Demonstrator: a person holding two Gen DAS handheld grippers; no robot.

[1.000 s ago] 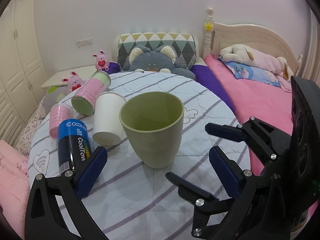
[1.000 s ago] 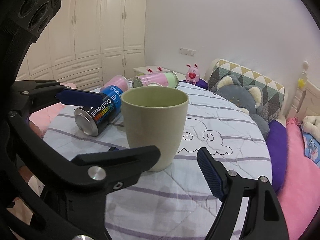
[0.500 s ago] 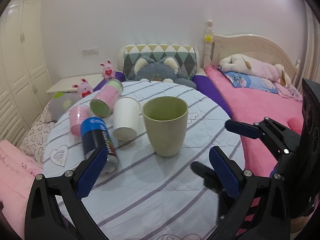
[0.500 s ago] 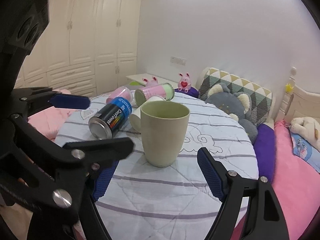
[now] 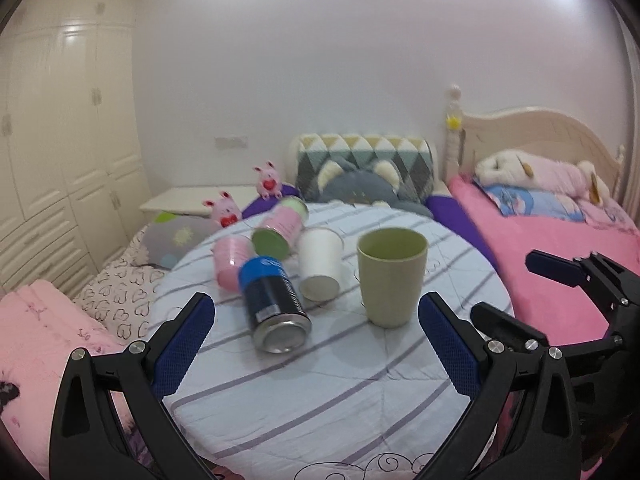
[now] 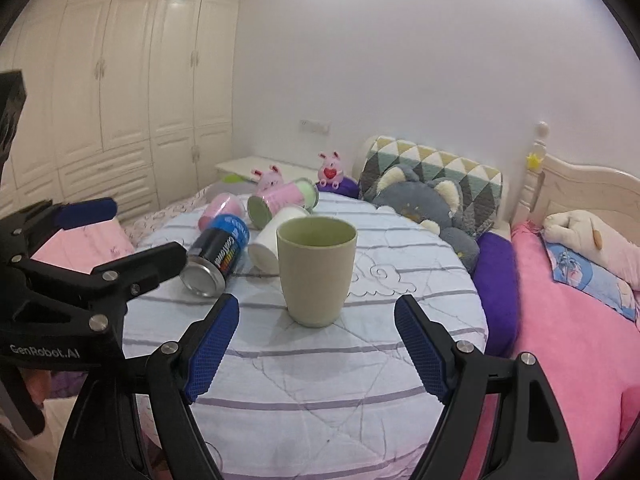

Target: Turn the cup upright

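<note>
An olive-green cup [image 5: 390,276] stands upright, mouth up, on the round table [image 5: 340,392] with a striped cloth; it also shows in the right wrist view [image 6: 316,270]. My left gripper [image 5: 316,340] is open and empty, well back from the cup. My right gripper [image 6: 316,340] is open and empty, also back from the cup, which sits between its fingers' line of sight. Each gripper shows in the other's view: the right one [image 5: 560,292] and the left one [image 6: 116,232].
Left of the cup lie a white paper cup [image 5: 320,268], a blue-black can [image 5: 274,306], a pink cup [image 5: 230,260] and a pink-green can [image 5: 280,230]. Behind are plush toys, a cushion [image 5: 364,168], a pink bed [image 5: 560,248] and wardrobes [image 6: 120,92].
Both grippers have pulled back and up from the cup, which now looks smaller and farther. The cup stays upright where it was. Both stay open.
</note>
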